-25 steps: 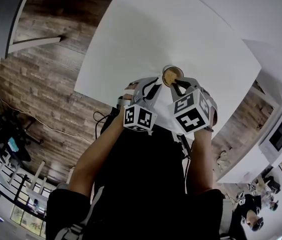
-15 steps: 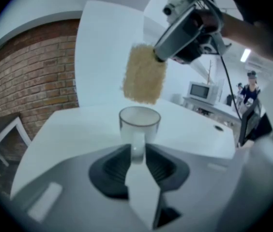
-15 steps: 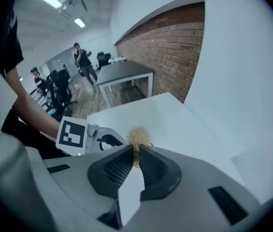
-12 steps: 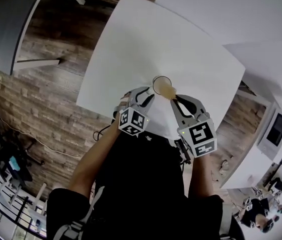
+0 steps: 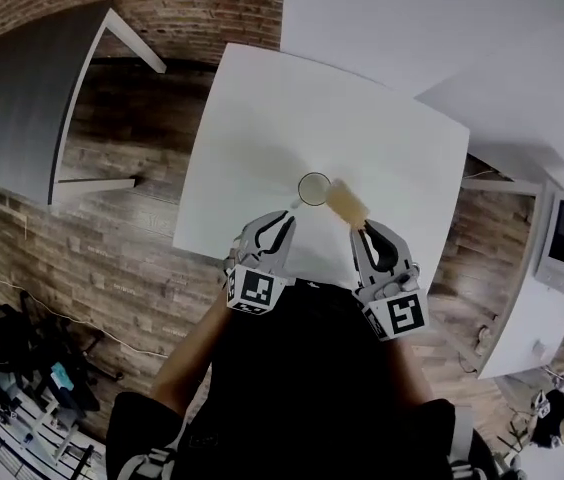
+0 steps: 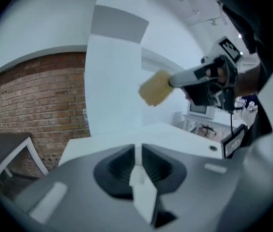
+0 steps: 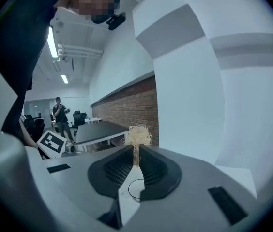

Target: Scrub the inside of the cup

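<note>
The right gripper [image 5: 362, 228] has lifted the scrubber [image 5: 346, 203] out of the cup [image 5: 314, 189].

Seen from above: a square white table [image 5: 262, 118] on a brown wood-plank floor [image 5: 112, 258]. A small round clear cup [image 5: 314, 188] shows over the table's near part. The left gripper [image 5: 289, 214], its jaws just closing, reaches the cup's near-left rim; whether it grips the rim is unclear. The right gripper [image 5: 363, 227] pinches a tan block-shaped scrubber [image 5: 346, 202] just beside the cup's right rim.

White table [image 5: 262, 118], cup [image 5: 314, 188] seemingly standing on it
</note>
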### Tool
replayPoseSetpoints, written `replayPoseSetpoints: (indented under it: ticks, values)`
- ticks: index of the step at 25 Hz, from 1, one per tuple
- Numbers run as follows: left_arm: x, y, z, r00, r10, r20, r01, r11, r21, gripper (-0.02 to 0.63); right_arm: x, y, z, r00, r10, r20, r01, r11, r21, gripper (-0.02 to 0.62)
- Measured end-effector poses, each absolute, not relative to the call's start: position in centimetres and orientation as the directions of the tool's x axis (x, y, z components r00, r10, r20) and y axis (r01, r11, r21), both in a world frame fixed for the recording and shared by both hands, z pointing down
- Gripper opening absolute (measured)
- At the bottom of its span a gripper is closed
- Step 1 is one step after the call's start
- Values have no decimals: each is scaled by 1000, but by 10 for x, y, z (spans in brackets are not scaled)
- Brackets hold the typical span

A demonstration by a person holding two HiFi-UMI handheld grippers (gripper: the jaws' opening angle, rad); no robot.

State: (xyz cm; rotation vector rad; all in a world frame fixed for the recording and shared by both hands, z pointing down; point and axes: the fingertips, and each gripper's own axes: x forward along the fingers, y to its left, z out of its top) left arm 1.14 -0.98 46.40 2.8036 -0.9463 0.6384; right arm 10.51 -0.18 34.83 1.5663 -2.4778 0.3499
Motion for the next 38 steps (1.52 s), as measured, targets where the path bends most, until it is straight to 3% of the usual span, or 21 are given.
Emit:
replayPoseSetpoints:
  ticks: [2, 9, 38]
  values:
    - [12, -13, 436, 717, -599, 358, -624, -780, -54, 3, 109, 4, 343, -397, -883, 251, -918, 383, -102, 32]
    - [21, -26, 376, 724, -663, 192, -660, -746, -90, 3, 118, 8, 334, -319, -926, 203, -947, 303, -104, 32]
    - [20, -27, 349, 726, -674, 139, -662, -739, -127, 3, 117, 2, 331, -286, -933, 219, -958, 270, -97, 32]
